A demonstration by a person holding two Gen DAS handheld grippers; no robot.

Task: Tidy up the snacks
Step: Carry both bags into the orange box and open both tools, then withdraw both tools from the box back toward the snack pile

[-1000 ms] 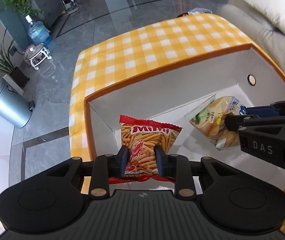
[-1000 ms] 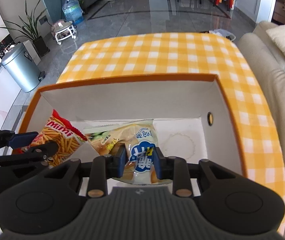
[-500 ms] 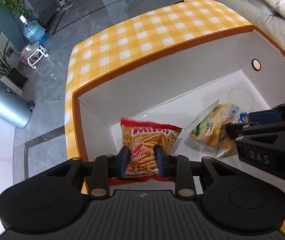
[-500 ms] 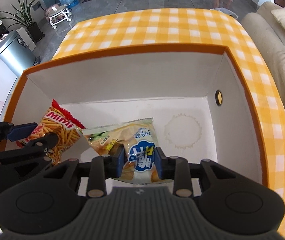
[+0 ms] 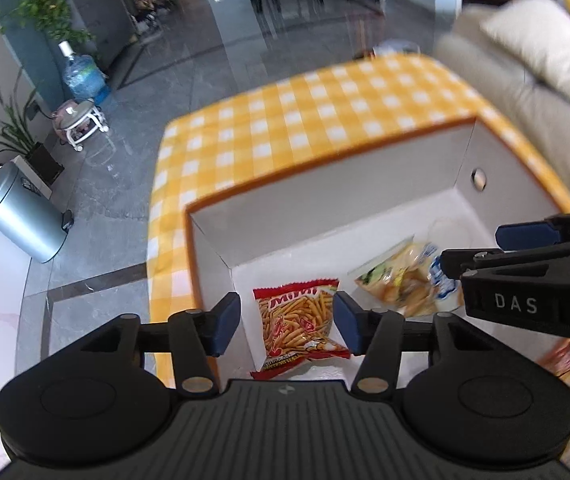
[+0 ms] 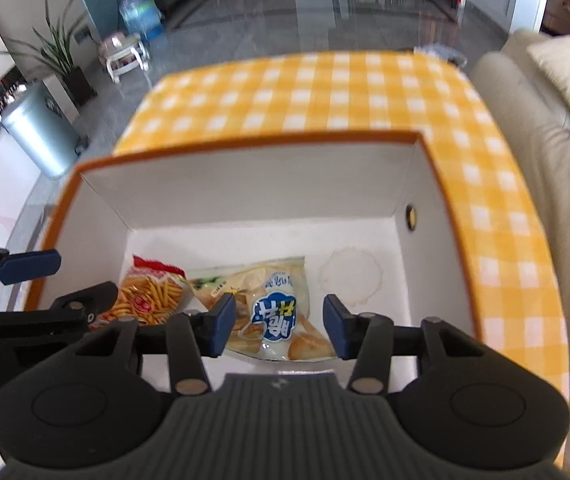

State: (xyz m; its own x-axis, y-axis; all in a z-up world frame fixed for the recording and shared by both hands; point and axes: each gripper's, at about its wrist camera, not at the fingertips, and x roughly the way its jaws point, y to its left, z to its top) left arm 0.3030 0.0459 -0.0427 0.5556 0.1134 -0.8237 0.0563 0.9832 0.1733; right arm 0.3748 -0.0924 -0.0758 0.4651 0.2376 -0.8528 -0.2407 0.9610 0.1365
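A red bag of stick snacks [image 5: 299, 322] lies on the floor of the white box [image 5: 325, 184] at its left side, also seen as the red bag [image 6: 151, 294]. My left gripper [image 5: 287, 324] hangs above it, jaws opening, pads clear of the bag. A clear bag of puffs with a blue label [image 6: 275, 312] lies beside it in the box [image 6: 245, 184], also visible as the clear bag [image 5: 401, 280]. My right gripper [image 6: 277, 326] is above that bag, jaws opening, not pressing on it.
The box has an orange rim and stands on a yellow checked tablecloth [image 6: 325, 92]. More snack packets [image 5: 565, 360] lie outside the box at the right. A beige sofa [image 6: 557, 128] flanks the table; a metal bin [image 5: 21, 212] stands on the floor to the left.
Both grippers let go of their bags and their jaws spread apart. The two bags now lie on the box floor, and the left gripper has lifted away.
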